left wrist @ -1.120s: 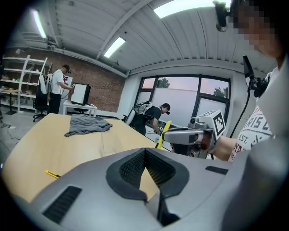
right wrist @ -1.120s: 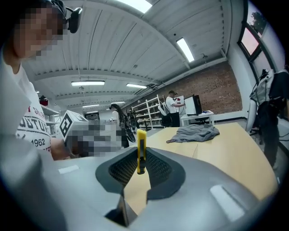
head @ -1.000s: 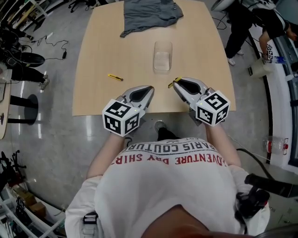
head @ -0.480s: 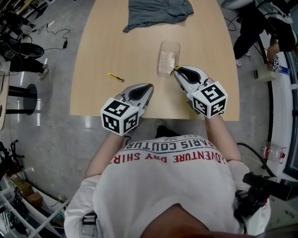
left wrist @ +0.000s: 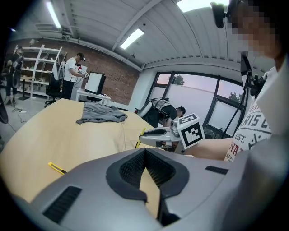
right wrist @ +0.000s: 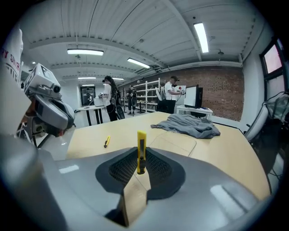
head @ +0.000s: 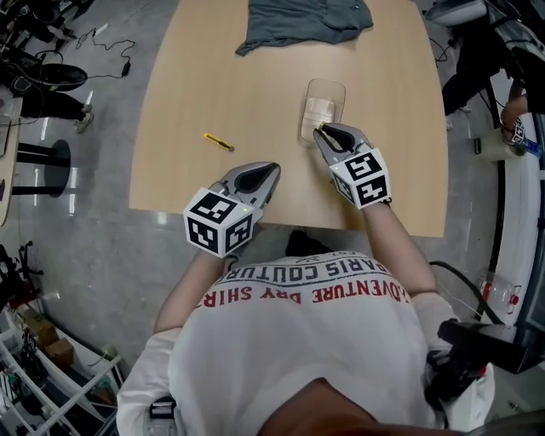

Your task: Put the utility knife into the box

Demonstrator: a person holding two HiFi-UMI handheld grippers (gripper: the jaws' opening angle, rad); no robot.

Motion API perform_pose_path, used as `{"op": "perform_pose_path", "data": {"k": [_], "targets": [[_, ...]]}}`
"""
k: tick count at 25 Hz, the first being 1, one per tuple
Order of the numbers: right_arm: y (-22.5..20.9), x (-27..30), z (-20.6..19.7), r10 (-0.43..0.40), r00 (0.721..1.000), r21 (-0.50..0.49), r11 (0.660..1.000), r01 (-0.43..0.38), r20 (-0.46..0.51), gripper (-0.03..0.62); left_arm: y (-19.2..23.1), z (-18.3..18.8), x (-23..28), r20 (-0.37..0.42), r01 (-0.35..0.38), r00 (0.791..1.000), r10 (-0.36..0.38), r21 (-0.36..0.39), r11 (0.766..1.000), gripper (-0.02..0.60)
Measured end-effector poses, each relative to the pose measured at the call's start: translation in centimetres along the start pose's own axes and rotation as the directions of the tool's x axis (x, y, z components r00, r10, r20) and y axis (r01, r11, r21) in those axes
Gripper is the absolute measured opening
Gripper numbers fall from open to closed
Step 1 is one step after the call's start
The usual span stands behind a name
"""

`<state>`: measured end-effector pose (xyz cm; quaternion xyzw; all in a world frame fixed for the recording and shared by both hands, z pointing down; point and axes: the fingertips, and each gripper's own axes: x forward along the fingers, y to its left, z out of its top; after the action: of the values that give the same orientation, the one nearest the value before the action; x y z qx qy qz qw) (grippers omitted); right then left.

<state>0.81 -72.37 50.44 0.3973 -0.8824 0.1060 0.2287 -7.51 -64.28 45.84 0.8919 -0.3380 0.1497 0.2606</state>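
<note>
Yellow utility knife point(right wrist: 141, 151) stands upright, clamped in the right claw point(right wrist: 141, 166) by the box point(head: 324, 104); left claw point(left wrist: 145, 151) closed, empty.

The table point(head: 196, 102) has a pale, wood-toned top with rounded corners and stands on a grey floor point(head: 77, 247). Three things lie directly on it, well apart from one another. A crumpled grey garment point(head: 306, 21) is spread at the far end, near the middle of that edge. A clear box point(head: 325, 95), open at the top, sits right of centre, between the garment and the near edge. Out on the left half lies a small yellow knife point(head: 219, 141), slanted; it is probably a utility knife, though it is too small to be sure.
</note>
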Motion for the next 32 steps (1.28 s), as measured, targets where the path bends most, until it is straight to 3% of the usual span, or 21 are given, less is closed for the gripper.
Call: {"op": "perform_pose_path", "data": {"k": [14, 32], "targets": [[-0.5, 6.0, -4.6, -0.033, 0.991, 0.001, 0.999, 0.034, -0.131, 0.052, 3.1, -1.4, 0.7, -0.011, -0.006, 1.000, 0.005, -0.065, 0.998, 0.003], [-0.6, 7.0, -4.2, -0.065, 0.988, -0.026, 0.998, 0.062, -0.143, 0.052, 4.1, -1.6, -0.1, -0.002, -0.012, 1.000, 0.011, -0.088, 0.996, 0.003]]}}
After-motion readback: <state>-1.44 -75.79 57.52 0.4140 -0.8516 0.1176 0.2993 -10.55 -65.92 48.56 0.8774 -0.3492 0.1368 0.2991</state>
